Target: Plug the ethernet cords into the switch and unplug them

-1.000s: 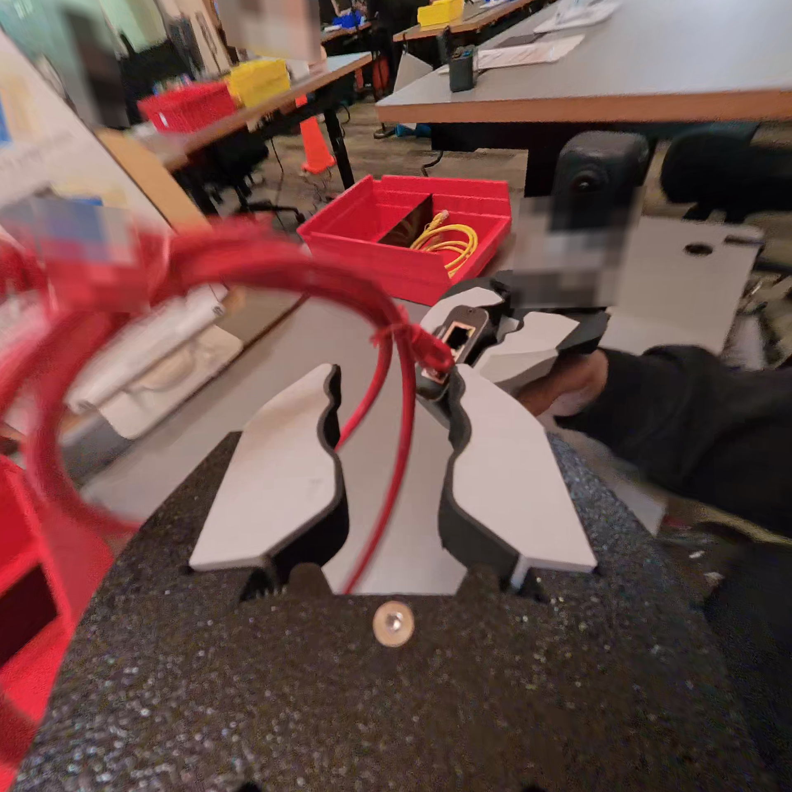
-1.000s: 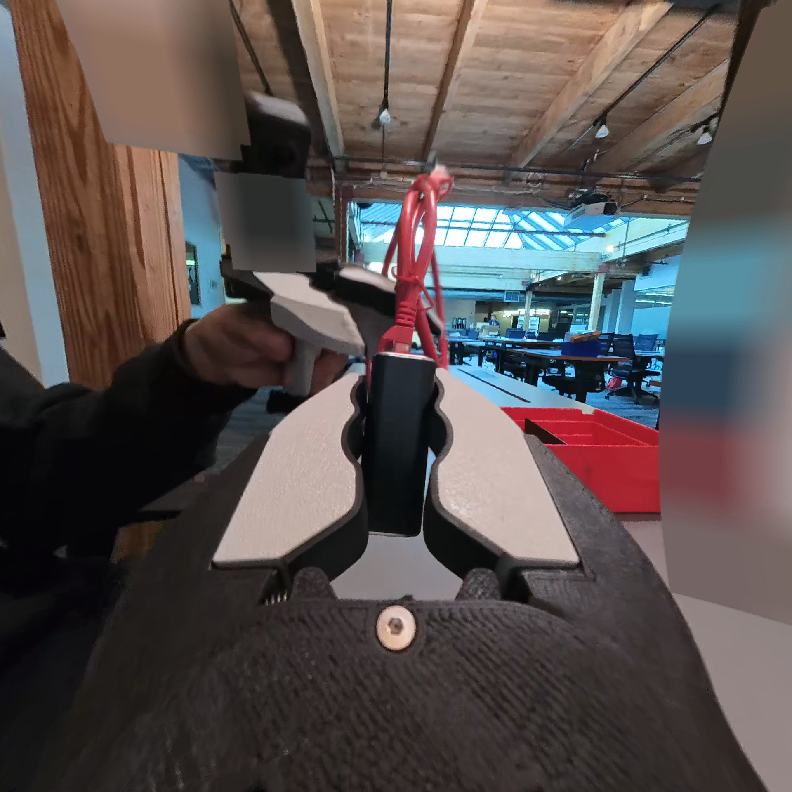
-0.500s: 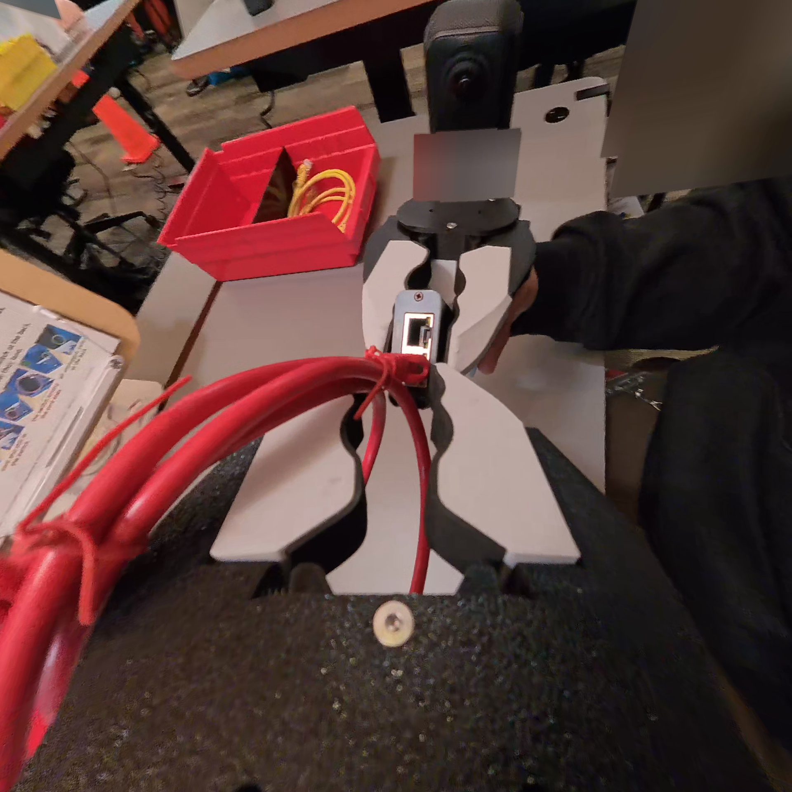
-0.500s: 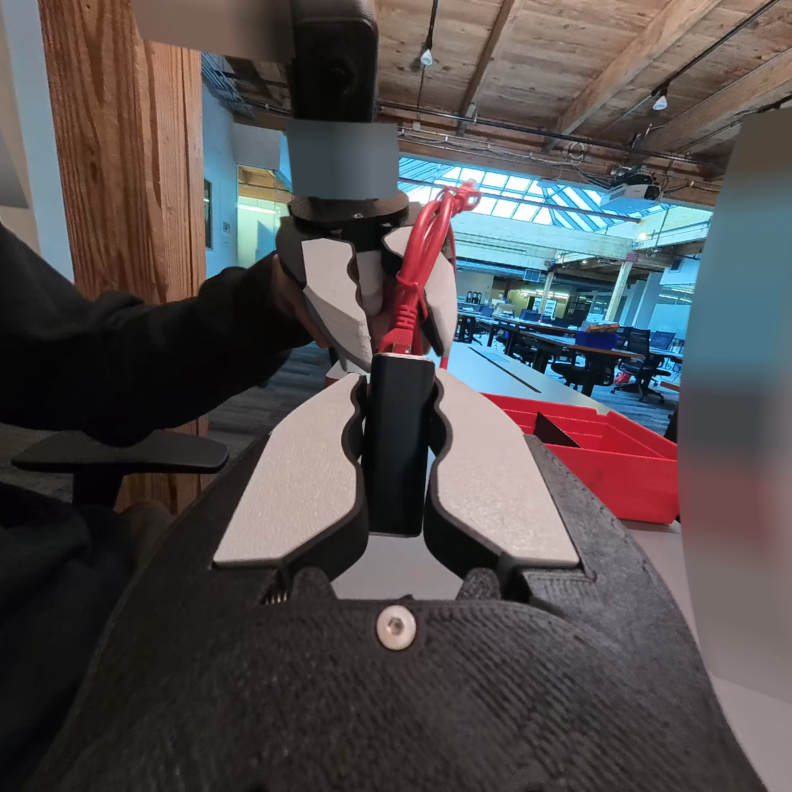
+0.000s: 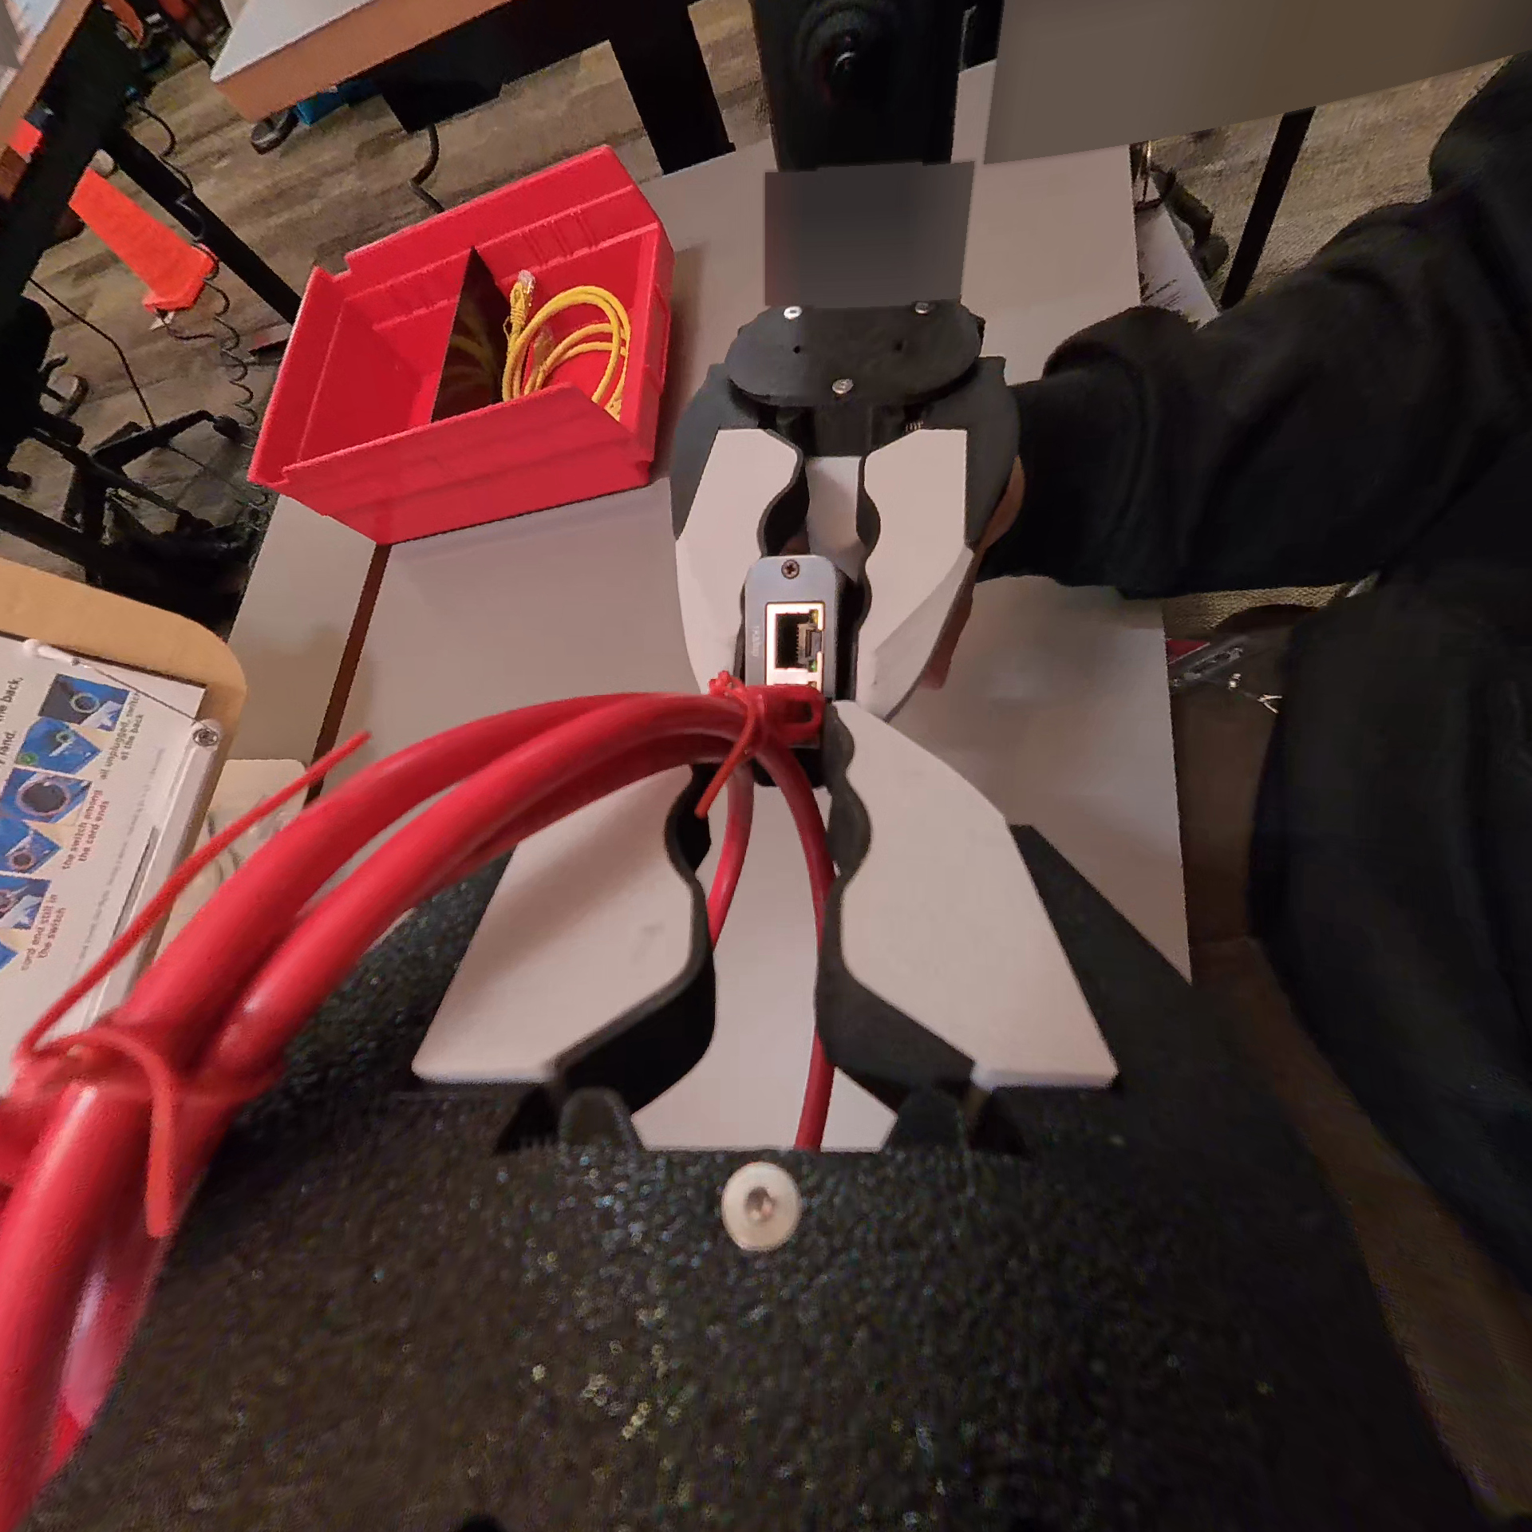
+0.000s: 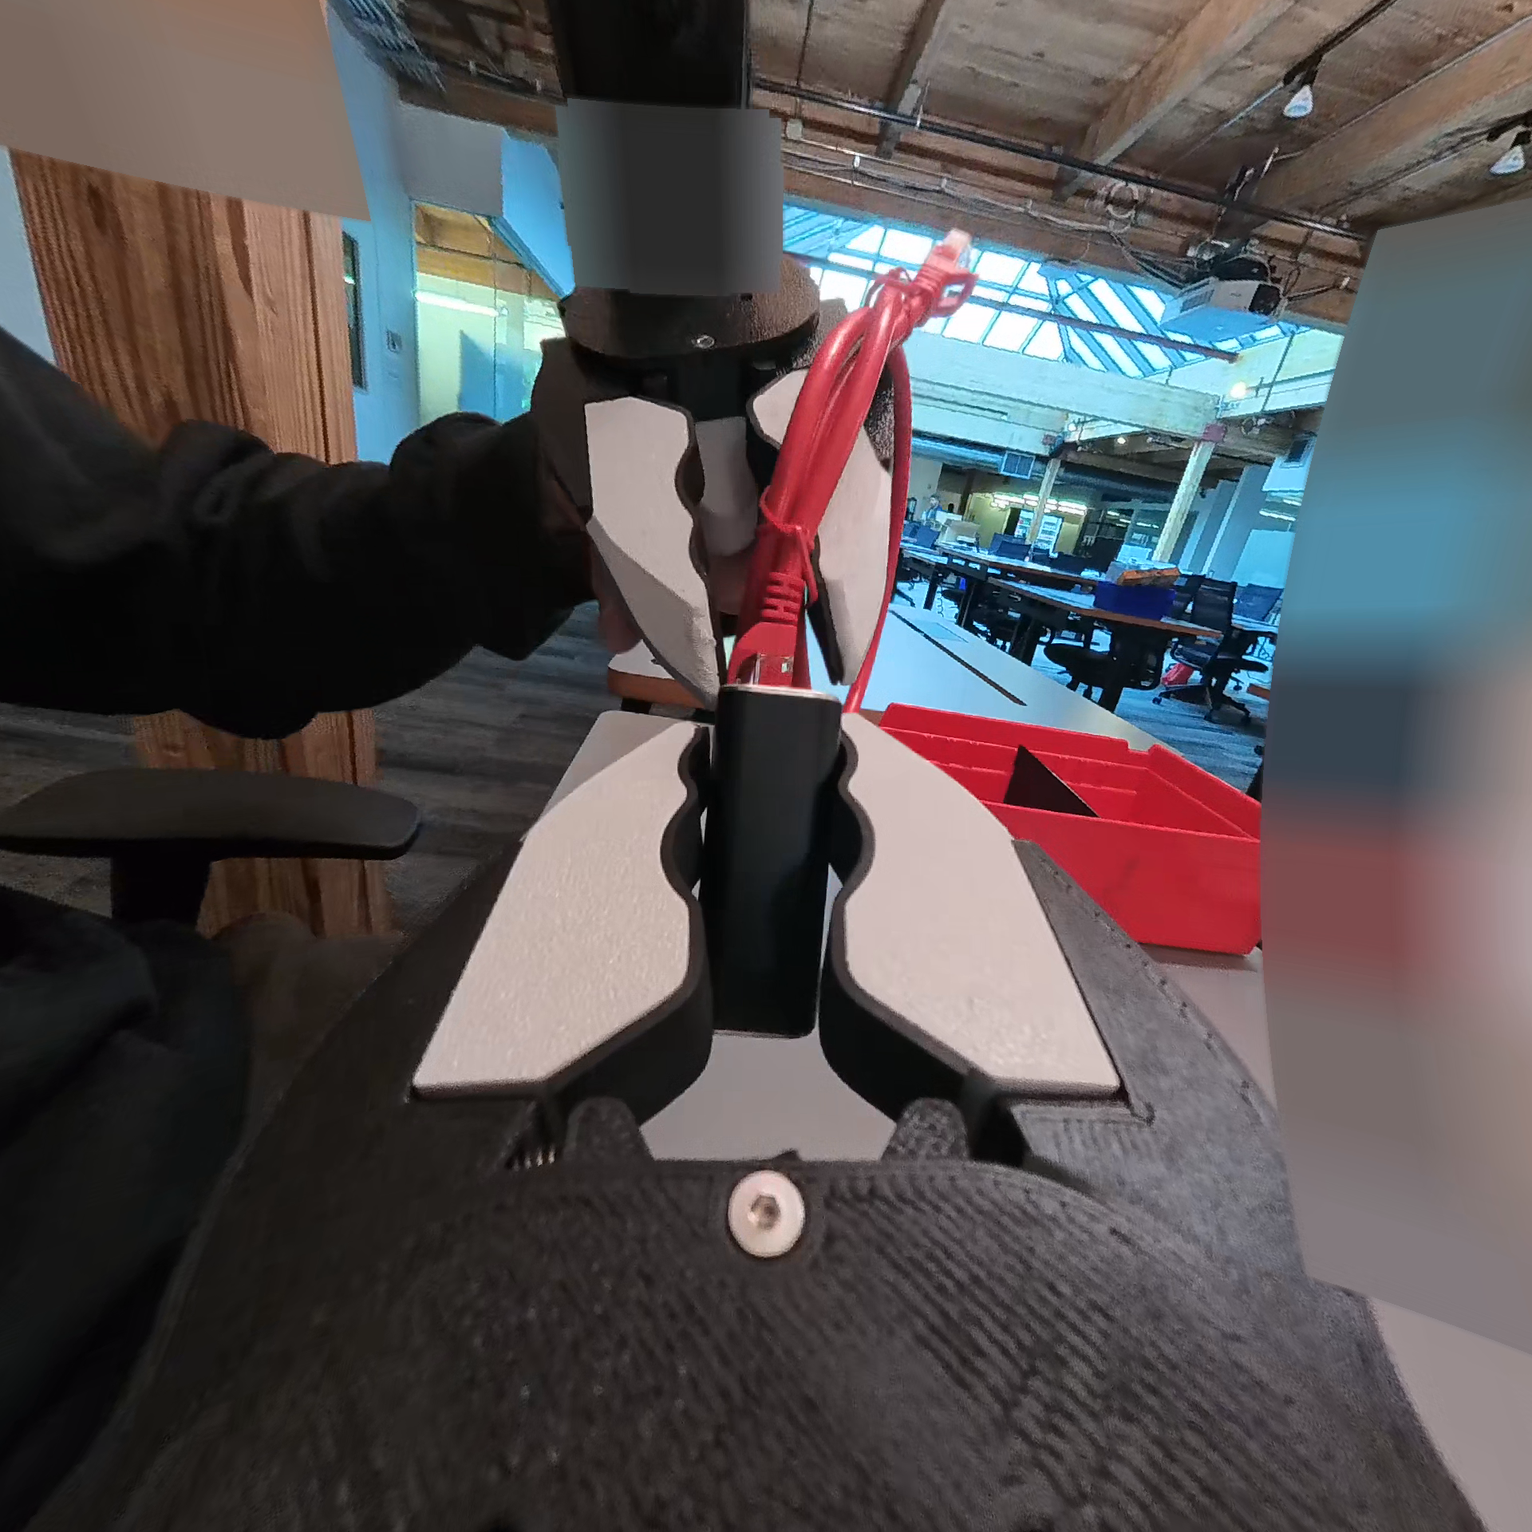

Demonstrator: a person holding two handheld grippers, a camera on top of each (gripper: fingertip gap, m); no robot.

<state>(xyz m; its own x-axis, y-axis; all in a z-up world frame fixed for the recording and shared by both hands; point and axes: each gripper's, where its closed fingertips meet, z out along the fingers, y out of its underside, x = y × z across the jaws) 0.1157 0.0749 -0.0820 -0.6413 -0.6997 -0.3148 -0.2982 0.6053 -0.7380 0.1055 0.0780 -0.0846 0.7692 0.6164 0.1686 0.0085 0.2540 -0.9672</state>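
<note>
Your left tool (image 5: 783, 746) pinches the plug end of the red ethernet cord (image 5: 414, 796), whose bundled coil loops off to the left. Your right tool (image 6: 767, 729) is clamped on the black switch (image 6: 767, 862) — its port faces the plug, which sits at the port mouth. Beyond, on the worktop (image 5: 530, 597), a red bin (image 5: 464, 464) holds a yellow cord (image 5: 572, 340).

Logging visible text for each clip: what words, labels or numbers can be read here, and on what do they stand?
White instruction sheet with blue photos, left wrist view: printed captions, which I will not copy.
Small black switch, beside its port: a tiny marking, too small to read.
Right wrist view: no writing visible.
</note>
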